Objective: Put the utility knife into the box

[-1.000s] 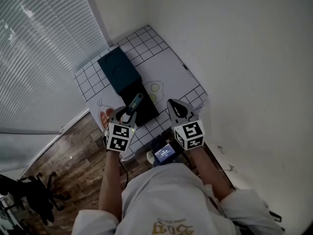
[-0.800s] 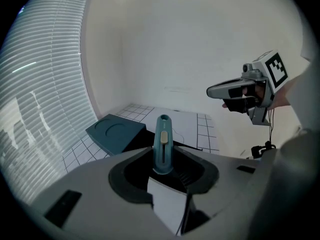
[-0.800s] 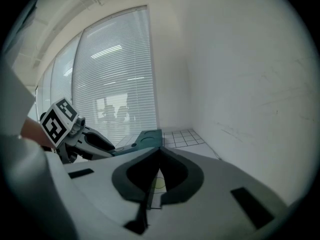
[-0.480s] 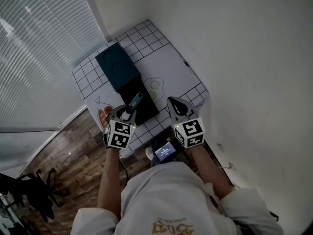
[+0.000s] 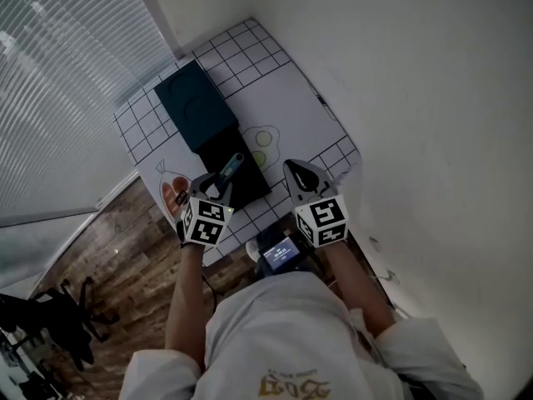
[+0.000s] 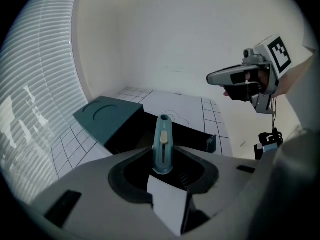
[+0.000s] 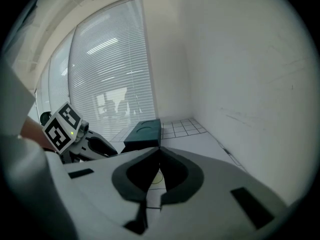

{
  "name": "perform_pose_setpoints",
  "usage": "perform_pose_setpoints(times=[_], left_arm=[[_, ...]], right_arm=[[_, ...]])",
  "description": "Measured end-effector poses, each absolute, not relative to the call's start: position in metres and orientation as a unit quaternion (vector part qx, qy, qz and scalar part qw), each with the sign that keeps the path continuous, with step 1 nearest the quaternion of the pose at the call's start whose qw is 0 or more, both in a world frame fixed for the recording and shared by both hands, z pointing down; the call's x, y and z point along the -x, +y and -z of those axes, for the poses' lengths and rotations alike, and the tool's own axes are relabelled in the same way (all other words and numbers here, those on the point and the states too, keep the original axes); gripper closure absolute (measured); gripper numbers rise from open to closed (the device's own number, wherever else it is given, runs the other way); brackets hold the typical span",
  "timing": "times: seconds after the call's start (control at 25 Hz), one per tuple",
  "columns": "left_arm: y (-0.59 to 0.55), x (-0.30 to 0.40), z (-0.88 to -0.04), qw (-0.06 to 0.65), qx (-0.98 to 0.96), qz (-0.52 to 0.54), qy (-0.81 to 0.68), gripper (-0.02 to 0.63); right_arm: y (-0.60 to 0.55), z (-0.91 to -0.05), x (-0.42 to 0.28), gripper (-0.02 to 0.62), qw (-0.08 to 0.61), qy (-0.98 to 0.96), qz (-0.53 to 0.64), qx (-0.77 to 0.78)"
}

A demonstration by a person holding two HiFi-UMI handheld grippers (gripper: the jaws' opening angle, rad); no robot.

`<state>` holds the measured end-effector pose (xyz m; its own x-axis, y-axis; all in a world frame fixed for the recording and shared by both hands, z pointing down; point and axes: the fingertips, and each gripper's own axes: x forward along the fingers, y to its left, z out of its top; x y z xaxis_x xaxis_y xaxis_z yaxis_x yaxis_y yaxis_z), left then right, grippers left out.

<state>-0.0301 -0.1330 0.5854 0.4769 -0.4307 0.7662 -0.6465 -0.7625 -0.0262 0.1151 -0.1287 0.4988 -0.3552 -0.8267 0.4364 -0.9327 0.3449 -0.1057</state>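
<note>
the left gripper point(image 5: 215, 192) sits just left of centre in the head view, its fingers pinching the lower end of the teal utility knife point(image 5: 232, 167); in the left gripper view the knife stands up between the two fingers, its slider facing the camera. the knife's free end reaches up and right over the open black box point(image 5: 248, 180), which lies at the middle of the frame on a white mat point(image 5: 291, 115) with a grid border. a teal lid point(image 5: 194, 107) adjoins the box's upper left end. the right gripper point(image 5: 296, 176) hangs just right of the box, apart from it, and its own view shows the fingers pressed together with nothing between them. window blinds point(image 5: 58, 82) fill the upper left, and a small lit screen point(image 5: 279, 257) sits near the person's body at lower centre
</note>
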Motion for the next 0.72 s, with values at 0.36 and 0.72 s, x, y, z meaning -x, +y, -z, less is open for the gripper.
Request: perform_pose_setpoints(times=[0.36, 0.72], left_arm=[[-0.136, 0.028, -0.608, 0.139, -0.839, -0.428, -0.305, 0.471], [-0.136, 0.025, -0.620, 0.152, -0.835, -0.440, -0.295, 0.471]], right_arm=[[-0.140, -0.515, -0.112, 0.589, 0.164, -0.807, -0.185, -0.536], [-0.140, -0.526, -0.111, 0.589, 0.169, -0.806, -0.196, -0.532]])
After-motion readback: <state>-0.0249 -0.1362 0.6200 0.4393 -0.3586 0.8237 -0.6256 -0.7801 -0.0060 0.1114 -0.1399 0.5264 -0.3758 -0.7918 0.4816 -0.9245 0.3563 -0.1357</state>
